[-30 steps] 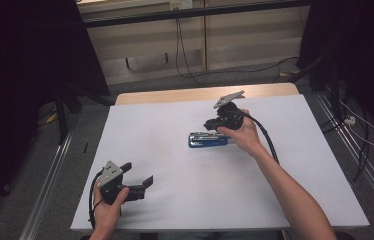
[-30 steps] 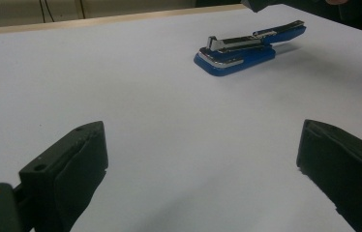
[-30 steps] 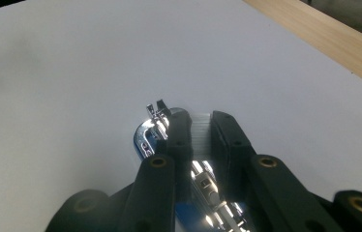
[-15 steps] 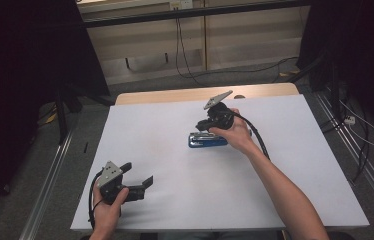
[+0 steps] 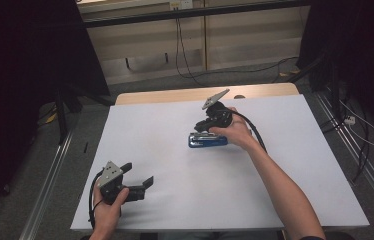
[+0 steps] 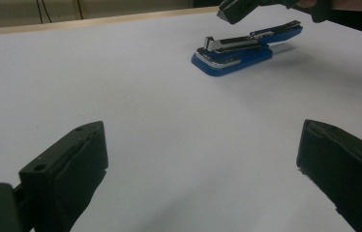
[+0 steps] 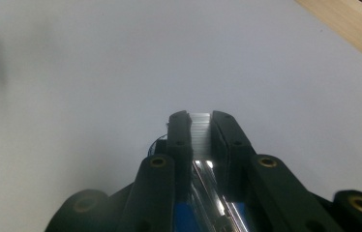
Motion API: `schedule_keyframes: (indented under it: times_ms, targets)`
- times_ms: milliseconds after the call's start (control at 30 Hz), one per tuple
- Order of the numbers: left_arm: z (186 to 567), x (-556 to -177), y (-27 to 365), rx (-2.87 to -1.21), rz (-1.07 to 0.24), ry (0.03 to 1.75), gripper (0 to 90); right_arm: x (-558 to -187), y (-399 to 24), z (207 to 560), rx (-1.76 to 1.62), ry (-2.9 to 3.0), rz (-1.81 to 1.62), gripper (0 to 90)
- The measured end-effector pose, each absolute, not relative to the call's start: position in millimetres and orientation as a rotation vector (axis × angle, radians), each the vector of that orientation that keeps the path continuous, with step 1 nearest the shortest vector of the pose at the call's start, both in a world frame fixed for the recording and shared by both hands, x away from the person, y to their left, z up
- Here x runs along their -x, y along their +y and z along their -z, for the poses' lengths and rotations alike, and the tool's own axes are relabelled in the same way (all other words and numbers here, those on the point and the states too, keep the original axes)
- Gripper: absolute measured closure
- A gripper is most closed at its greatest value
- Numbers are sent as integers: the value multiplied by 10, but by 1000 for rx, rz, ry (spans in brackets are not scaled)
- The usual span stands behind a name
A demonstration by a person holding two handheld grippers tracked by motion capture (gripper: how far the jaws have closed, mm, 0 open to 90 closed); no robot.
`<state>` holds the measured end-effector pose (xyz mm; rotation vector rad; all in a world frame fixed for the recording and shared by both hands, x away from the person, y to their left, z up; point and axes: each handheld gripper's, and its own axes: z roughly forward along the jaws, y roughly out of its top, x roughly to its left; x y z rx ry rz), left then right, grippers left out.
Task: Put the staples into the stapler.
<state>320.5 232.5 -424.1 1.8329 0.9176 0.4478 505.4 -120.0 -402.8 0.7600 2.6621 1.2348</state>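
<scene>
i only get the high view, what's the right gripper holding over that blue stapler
Observer: The right gripper view shows the right gripper clamped on a silvery ribbed strip, apparently staples.
Operator: stapler open?
Observer: In the left gripper view the blue stapler shows a bare metal track at its near end.
Operator: jaws touching it?
Observer: From there, the gripper's tip seems to hang clear above it.

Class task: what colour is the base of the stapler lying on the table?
Blue, under a silver metal top; the stapler shows best in the left gripper view.
</scene>
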Motion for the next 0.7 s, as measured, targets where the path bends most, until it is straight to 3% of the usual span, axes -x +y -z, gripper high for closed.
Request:
schedule_keyframes:
  times_ms: [700]
  targets:
    - [4247, -3211, 2333, -1827, -455, 930, 44, -5081, -1229, 4050, -682, 2670, -1261, 791]
